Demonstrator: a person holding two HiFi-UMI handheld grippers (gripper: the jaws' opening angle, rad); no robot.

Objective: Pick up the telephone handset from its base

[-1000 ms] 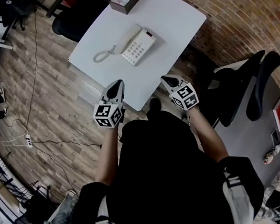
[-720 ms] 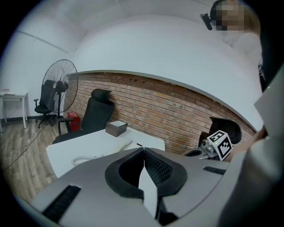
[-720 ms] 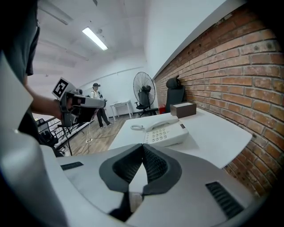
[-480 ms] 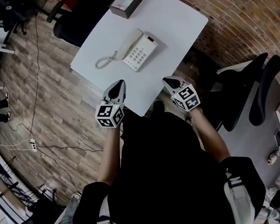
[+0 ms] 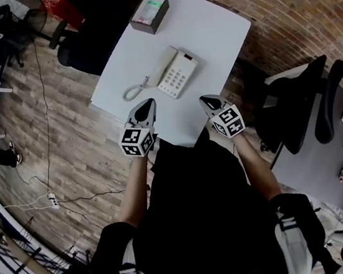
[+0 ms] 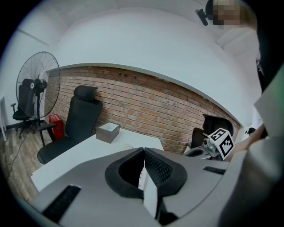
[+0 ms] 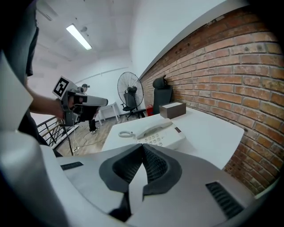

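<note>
Left gripper (image 5: pixel 146 104): jaws closed flat together, nothing between them. Right gripper (image 5: pixel 208 100): same, jaws pressed tip to tip, empty. Both are held side by side over the near edge of the white rectangular table (image 5: pixel 211 22), apart from each other, tips aimed at 12 o'clock and tilted down a bit, each carrying its black-and-white marker cube at the 6 o'clock end. Neither touches anything on the table. The white push-button desk telephone (image 5: pixel 179 75) sits at 12 o'clock from the gap between the grippers, near but clear of both tips. The white telephone handset (image 5: pixel 159 70) lies seated in its cradle along the base's 10 o'clock side. The white coiled cord (image 5: pixel 133 92) loops off the handset towards 8 o'clock and ends just ahead of the left gripper's tips. A grey open-topped box with a green inside (image 5: pixel 149 13) stands at the table's far corner, 11 o'clock from the phone, well apart from it. A red brick wall (image 5: pixel 286 3) runs along the table's 2 o'clock side. A black office chair (image 5: pixel 86 33) is at the table's 9 o'clock edge, and a black pedestal fan (image 5: pixel 0 28) stands farther out at 10 o'clock on the wood-plank floor (image 5: pixel 58 119).
</note>
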